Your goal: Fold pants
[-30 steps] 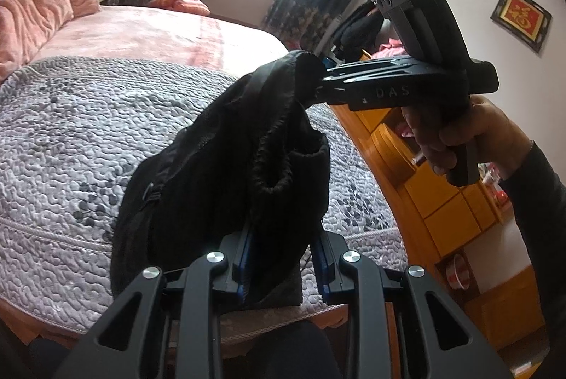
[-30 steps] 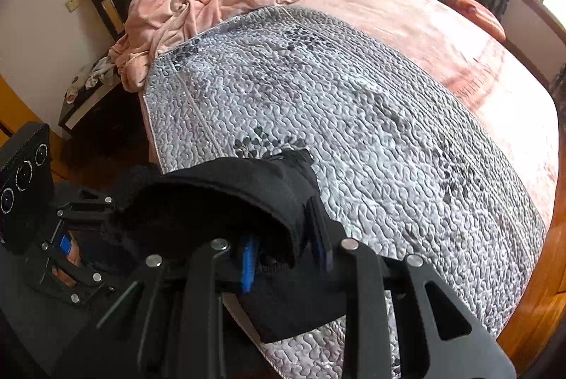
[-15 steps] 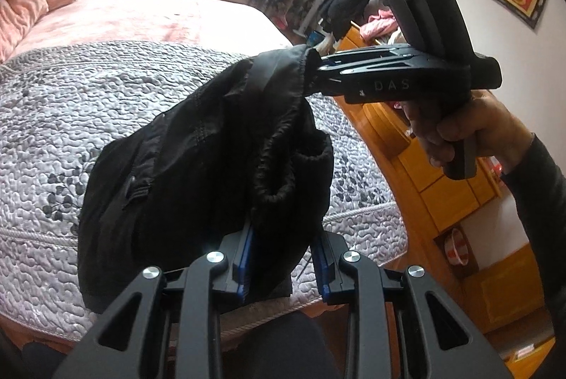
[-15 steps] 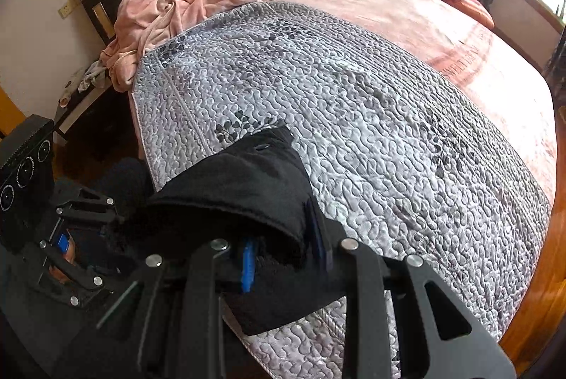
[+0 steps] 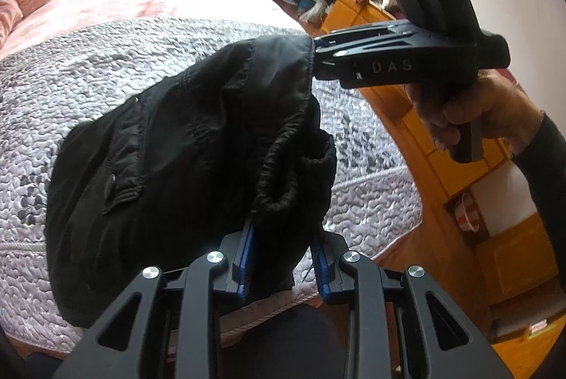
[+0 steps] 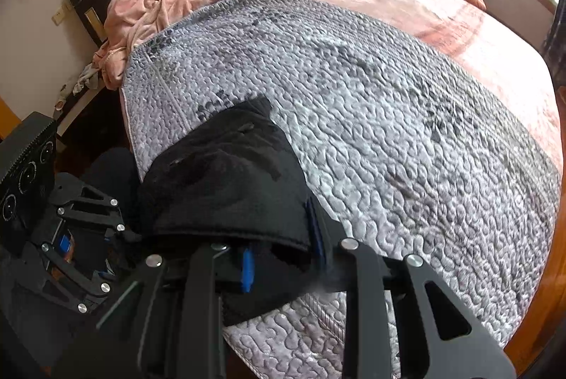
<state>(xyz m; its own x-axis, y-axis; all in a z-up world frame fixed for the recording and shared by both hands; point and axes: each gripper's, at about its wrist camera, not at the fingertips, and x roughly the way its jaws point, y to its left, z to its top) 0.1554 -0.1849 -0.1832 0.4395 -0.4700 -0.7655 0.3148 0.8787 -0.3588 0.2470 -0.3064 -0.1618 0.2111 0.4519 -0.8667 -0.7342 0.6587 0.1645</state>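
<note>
Left wrist view: black fabric pants (image 5: 169, 159) hang bunched between both grippers above the bed's grey quilted cover (image 5: 88, 67).
Holding the pants at two separated points keeps an edge stretched, probably so the cloth can be laid flat on the cover. The left gripper (image 5: 283, 258) is clamped on the gathered waistband; the right gripper (image 5: 315, 55) pinches another edge.
</note>
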